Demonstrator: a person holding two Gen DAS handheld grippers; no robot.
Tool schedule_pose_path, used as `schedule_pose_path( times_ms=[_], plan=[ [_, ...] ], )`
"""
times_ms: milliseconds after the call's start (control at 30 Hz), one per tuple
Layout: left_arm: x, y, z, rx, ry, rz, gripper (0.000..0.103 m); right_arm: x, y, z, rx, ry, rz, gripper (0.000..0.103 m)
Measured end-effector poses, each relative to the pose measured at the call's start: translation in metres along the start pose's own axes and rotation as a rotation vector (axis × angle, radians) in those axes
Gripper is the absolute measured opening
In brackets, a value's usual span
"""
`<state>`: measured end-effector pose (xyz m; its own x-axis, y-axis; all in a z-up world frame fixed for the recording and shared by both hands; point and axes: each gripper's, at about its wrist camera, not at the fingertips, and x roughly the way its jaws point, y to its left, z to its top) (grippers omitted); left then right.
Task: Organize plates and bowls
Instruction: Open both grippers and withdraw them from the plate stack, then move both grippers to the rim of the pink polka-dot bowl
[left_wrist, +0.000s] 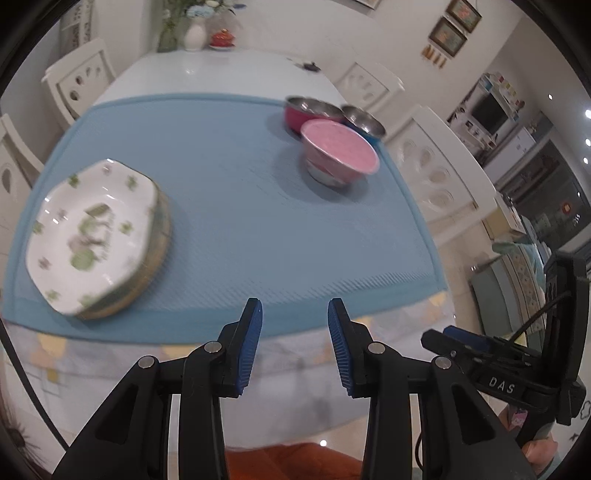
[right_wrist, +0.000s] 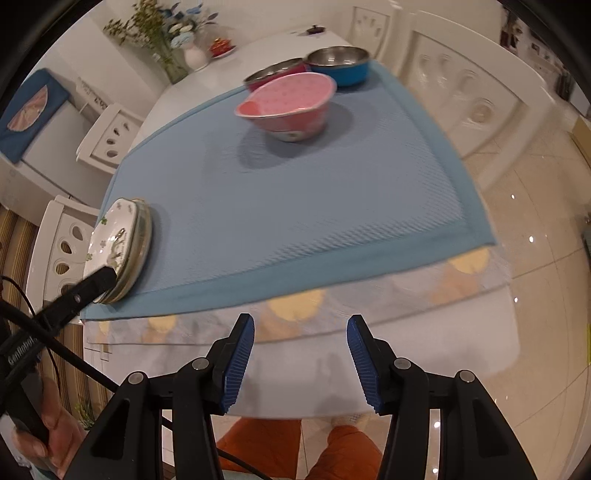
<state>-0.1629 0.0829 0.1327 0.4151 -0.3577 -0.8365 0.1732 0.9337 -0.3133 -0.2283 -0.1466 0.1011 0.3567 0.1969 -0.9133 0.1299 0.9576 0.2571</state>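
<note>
A white octagonal plate with green flower prints (left_wrist: 92, 236) lies stacked on another plate at the near left of the blue mat (left_wrist: 240, 206); the stack also shows in the right wrist view (right_wrist: 118, 243). A pink bowl (left_wrist: 340, 155) stands at the far right of the mat, with a red steel bowl (left_wrist: 310, 110) and a blue steel bowl (left_wrist: 364, 120) behind it; in the right wrist view they are the pink bowl (right_wrist: 291, 105), the red one (right_wrist: 275, 74) and the blue one (right_wrist: 341, 64). My left gripper (left_wrist: 295, 314) is open and empty before the table's near edge. My right gripper (right_wrist: 301, 328) is open and empty too.
White chairs (left_wrist: 436, 173) stand around the white table (left_wrist: 221, 70). A vase of flowers (left_wrist: 194, 33) and a small red pot (left_wrist: 222, 38) stand at the table's far end. The patterned tablecloth (right_wrist: 295, 314) hangs over the near edge. A tiled floor (right_wrist: 535, 184) lies to the right.
</note>
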Motion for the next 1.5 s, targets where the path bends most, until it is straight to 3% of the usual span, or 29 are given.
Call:
schedule_pose_path(
  times_ms=[133,300,567,967,1133,1300,1500],
  plan=[
    [0.002,-0.022,-0.007,0.041,0.023,0.001,0.034,0.001,-0.016,0.0,0.038,0.015,0.03,0.051],
    [0.007,-0.022,0.005,0.031,0.021,-0.004,0.066,0.01,-0.023,0.004,0.055,0.028,0.039,0.051],
    [0.04,-0.011,0.057,0.012,0.022,-0.048,0.066,0.026,-0.034,0.046,0.098,0.026,-0.004,0.051],
    [0.092,-0.008,0.174,0.118,-0.002,-0.022,0.064,0.064,-0.017,0.174,0.145,-0.033,-0.009,0.051],
    [0.134,-0.006,0.206,0.108,0.055,-0.085,0.062,0.082,-0.011,0.214,0.156,-0.061,-0.041,0.051],
    [0.178,-0.005,0.221,0.072,0.147,-0.142,0.045,0.108,-0.013,0.239,0.165,-0.044,-0.072,0.051],
    [0.205,-0.008,0.228,0.082,0.188,-0.179,0.036,0.133,-0.015,0.252,0.148,-0.03,-0.106,0.05]
  ],
)
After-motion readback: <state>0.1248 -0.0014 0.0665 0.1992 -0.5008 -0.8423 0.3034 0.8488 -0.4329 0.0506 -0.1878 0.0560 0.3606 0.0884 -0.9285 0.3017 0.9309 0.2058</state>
